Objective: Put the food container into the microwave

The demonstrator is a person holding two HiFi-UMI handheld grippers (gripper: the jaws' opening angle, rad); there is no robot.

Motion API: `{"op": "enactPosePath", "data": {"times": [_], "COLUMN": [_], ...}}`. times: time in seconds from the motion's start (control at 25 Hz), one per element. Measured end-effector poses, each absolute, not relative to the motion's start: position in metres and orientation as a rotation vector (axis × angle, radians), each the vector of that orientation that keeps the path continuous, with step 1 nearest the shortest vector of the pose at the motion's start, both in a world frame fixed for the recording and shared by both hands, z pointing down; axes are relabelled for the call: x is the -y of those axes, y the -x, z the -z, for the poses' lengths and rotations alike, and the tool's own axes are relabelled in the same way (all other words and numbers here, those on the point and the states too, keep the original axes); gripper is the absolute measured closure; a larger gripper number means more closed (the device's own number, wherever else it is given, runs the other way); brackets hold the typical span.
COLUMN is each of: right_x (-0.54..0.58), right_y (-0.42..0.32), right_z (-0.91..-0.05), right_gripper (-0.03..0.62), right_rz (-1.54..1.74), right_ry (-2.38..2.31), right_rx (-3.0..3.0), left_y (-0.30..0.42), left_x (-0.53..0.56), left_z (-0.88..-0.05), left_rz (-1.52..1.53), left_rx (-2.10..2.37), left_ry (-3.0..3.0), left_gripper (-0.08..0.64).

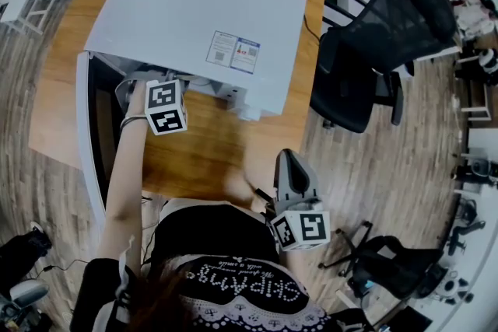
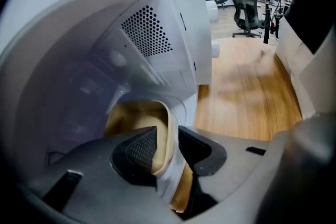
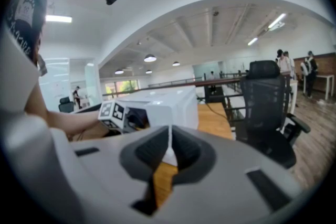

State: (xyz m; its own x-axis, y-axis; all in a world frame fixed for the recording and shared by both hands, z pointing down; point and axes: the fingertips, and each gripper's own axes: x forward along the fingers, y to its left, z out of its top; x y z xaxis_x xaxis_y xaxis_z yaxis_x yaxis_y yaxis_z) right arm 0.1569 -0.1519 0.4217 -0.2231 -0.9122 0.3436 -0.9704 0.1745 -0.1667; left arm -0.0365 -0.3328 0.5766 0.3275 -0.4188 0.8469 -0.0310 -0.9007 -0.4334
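One arm matters: left gripper (image 2: 168,147) jaws clamp the food container (image 2: 137,123) rim, container ahead-left of them inside the microwave (image 2: 105,55); right gripper (image 3: 169,150) jaws together, empty, well apart.

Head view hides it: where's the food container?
In the left gripper view, the food container sits inside the microwave, rim clamped by the left gripper.

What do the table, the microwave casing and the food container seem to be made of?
The table looks like wood or wood-look laminate, matte with visible grain. The microwave has a smooth white casing with a faint sheen, likely painted metal. The food container shows a thin pale rim, probably plastic.
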Motion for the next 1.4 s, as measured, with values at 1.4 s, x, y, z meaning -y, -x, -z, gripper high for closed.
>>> {"op": "enactPosePath", "data": {"times": [1.4], "right_x": [0.129], "right_y": [-0.129], "right_z": [-0.401], "right_gripper": [0.554], "right_rz": [-0.397], "right_ry": [-1.723], "right_rx": [2.454], "left_y": [0.035], "left_x": [0.238], "left_z": [-0.391], "left_rz": [0.785], "left_rx": [-1.093], "left_ry": [2.432], "left_gripper": [0.526]}}
